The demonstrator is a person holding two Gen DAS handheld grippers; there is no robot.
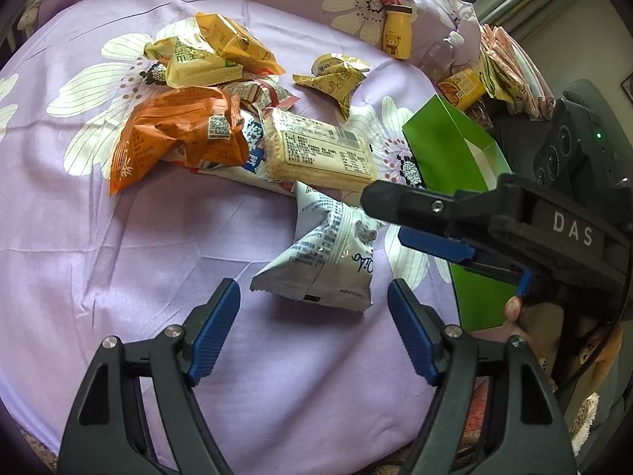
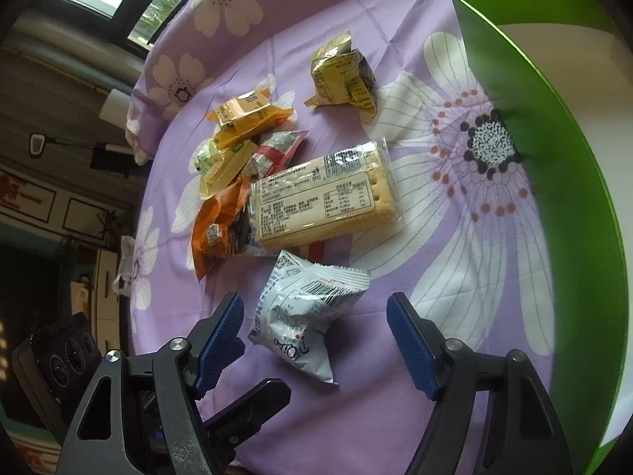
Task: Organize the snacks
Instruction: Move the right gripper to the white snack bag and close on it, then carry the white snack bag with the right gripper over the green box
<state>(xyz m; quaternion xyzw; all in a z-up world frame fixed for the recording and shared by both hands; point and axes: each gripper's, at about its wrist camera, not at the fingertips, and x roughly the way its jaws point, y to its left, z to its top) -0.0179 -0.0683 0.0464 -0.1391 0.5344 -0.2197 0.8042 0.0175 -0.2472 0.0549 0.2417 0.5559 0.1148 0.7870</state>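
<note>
Two hand-held grippers converge on a white-and-grey snack packet (image 1: 320, 253) lying on a lilac flowered cloth (image 1: 99, 237), just clear of the snack heap (image 1: 221, 118) toward the cloth's near edge. The left gripper (image 1: 314, 328) stands with its jaws apart, the packet just ahead of its blue pads (image 1: 215, 332) and untouched. The right gripper (image 2: 312, 340) also stands open, straddling the same packet without pressing it. A green box (image 2: 554, 182) stands open toward the cloth's right edge, apparently the destination. A clean pick would likely leave the packet to one gripper, pads closing across the puffy middle rather than a crimped end, with the other drawing back to avoid a clash over the crinkly film
</note>
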